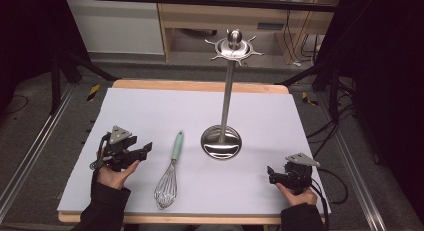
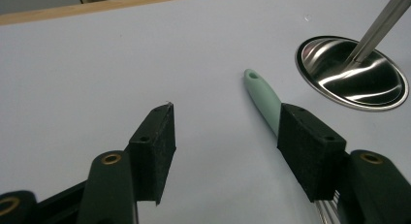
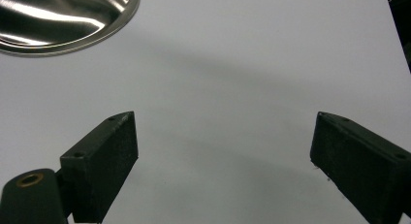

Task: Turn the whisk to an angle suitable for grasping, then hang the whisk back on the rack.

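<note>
Steel-wired whisk (image 1: 169,172) is lying on white surface (image 1: 150,111) beside hook stand (image 1: 223,126). Left gripper (image 1: 141,151) and right gripper (image 1: 270,174) are waiting, jaws apart, empty. Pick-up probably pending: left needs closing round mint handle.

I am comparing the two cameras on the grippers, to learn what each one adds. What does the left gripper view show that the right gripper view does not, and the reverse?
Left gripper view: the whisk, its mint handle running behind one jaw, the stand's pole, and the table's wooden edge.

Right gripper view: a dark strip past the table's edge, at upper right.

Both: open black jaws with nothing between them, the white table surface, and the shiny round base of the stand.
</note>
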Motion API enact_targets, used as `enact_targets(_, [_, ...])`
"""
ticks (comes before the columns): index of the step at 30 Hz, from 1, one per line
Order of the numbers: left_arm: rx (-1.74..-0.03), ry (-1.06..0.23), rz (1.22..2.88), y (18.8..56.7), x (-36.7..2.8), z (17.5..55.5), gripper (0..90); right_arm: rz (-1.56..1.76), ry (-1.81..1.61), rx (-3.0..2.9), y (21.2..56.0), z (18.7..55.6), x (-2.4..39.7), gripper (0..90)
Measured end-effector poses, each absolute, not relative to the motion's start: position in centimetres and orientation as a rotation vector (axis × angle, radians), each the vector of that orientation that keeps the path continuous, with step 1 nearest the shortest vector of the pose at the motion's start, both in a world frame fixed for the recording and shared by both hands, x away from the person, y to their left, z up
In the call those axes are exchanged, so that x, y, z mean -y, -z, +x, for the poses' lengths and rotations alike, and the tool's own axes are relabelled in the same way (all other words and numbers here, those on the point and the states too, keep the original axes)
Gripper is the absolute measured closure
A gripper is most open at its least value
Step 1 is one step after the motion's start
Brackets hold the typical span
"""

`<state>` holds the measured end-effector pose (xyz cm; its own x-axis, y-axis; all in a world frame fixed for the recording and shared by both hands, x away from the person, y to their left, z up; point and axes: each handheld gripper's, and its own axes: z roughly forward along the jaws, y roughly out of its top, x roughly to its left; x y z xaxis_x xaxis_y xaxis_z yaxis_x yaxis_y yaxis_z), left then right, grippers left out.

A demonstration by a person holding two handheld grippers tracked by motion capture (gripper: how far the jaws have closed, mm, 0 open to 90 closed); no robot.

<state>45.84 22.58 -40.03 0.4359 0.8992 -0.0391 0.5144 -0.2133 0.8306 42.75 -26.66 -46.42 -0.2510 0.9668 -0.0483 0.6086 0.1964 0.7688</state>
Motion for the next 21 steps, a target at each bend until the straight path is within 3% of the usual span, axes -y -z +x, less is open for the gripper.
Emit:
enact_targets(13, [-1.123,-0.593,1.912,39.0,-19.9,46.1,40.1,1.458,-0.862,-1.944,46.4,42.7,26.6,10.2])
enact_targets(21, [-1.126,-0.528,1.981,39.0,-18.1,46.9,40.1,1.451,-0.868,-1.954,46.4,42.7,26.4,10.2])
